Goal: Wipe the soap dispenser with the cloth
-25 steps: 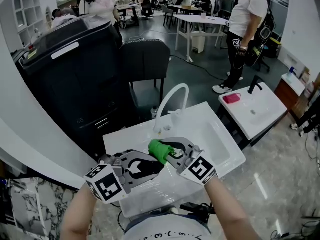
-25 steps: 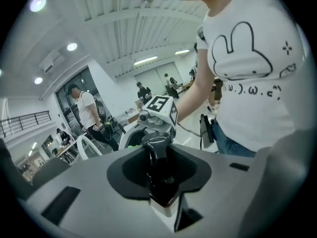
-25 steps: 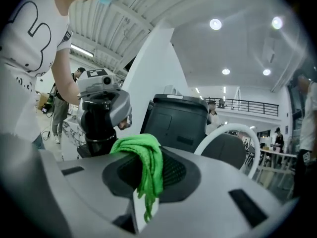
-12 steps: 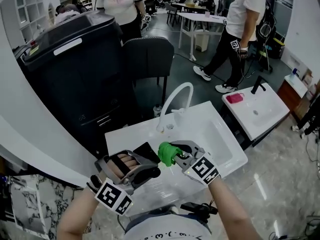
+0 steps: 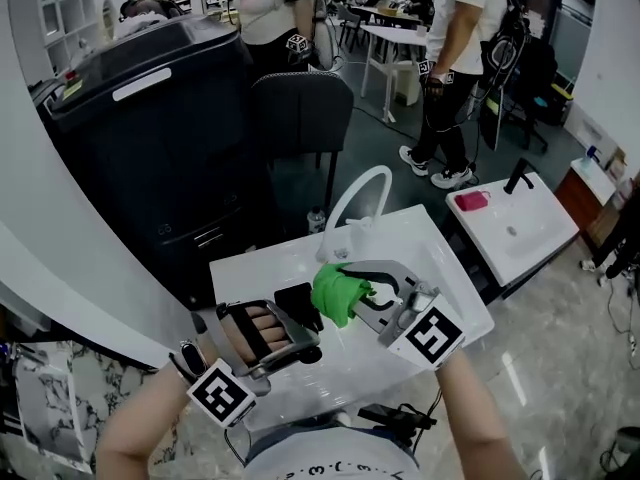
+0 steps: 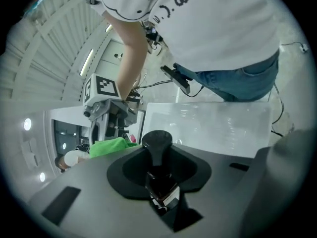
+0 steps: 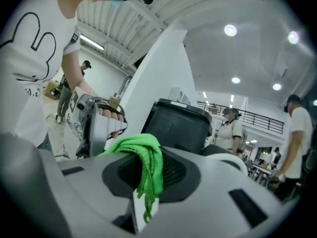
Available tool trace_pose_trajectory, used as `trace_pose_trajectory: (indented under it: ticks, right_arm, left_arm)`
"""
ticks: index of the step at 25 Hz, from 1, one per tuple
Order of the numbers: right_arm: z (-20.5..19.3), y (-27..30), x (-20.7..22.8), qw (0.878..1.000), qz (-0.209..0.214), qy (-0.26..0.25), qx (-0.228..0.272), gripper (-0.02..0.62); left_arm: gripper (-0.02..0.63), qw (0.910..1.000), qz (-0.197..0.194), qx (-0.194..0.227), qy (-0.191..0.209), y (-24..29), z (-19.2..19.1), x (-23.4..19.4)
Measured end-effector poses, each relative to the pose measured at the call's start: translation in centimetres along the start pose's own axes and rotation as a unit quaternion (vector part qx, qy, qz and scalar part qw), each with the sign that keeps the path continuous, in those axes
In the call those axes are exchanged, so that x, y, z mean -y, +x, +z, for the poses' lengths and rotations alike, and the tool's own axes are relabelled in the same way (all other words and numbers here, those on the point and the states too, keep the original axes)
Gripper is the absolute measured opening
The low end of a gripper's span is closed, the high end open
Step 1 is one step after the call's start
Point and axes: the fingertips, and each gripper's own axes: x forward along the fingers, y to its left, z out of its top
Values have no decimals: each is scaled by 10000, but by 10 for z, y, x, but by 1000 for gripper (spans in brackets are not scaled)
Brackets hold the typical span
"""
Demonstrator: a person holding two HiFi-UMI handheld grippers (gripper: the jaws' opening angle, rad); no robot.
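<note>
Soap dispenser (image 6: 159,175) clamped in my left gripper (image 5: 298,313), over the white sink (image 5: 440,258). My right gripper (image 5: 352,288) grips the green cloth (image 5: 335,293), just beside the dispenser.

A white washbasin (image 5: 245,268) — an arched white faucet (image 5: 347,193) rises at its back edge.

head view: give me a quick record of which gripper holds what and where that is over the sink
left gripper: shut on the soap dispenser, a dark bottle with a pump head
right gripper: shut on the cloth, green and bunched
relation: cloth right beside the dispenser; contact cannot be told
place: both held above the white sink, in front of its white faucet
</note>
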Motion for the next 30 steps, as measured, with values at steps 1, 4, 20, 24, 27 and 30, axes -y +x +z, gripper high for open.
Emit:
trace_pose_trajectory:
  ticks: [1, 4, 20, 24, 27, 30]
  right_arm:
    - [1, 4, -6, 9997, 139, -145, -103, 63]
    - [-6, 20, -21, 9946, 479, -734, -553, 63]
    - [-70, 78, -18, 9824, 1072, -472, -1452, 63]
    - [-57, 64, -10, 9899, 841, -212, -1118, 63]
    - [-30, 39, -8, 9944, 886, 62, -570, 63]
    - [-13, 19, -19, 9903, 1323, 35, -418, 63]
  left_arm:
    - [110, 9998, -51, -38, 172, 1, -1, 1]
    - [110, 9992, -102, -29, 376, 3, 1, -2]
    - [112, 9973, -628, 99, 378, 8, 14, 18]
    - [110, 9954, -942, 151, 64, 7, 17, 31]
    - [110, 9957, -915, 96, 129, 6, 14, 31]
    - [110, 9958, -894, 60, 211, 6, 12, 29]
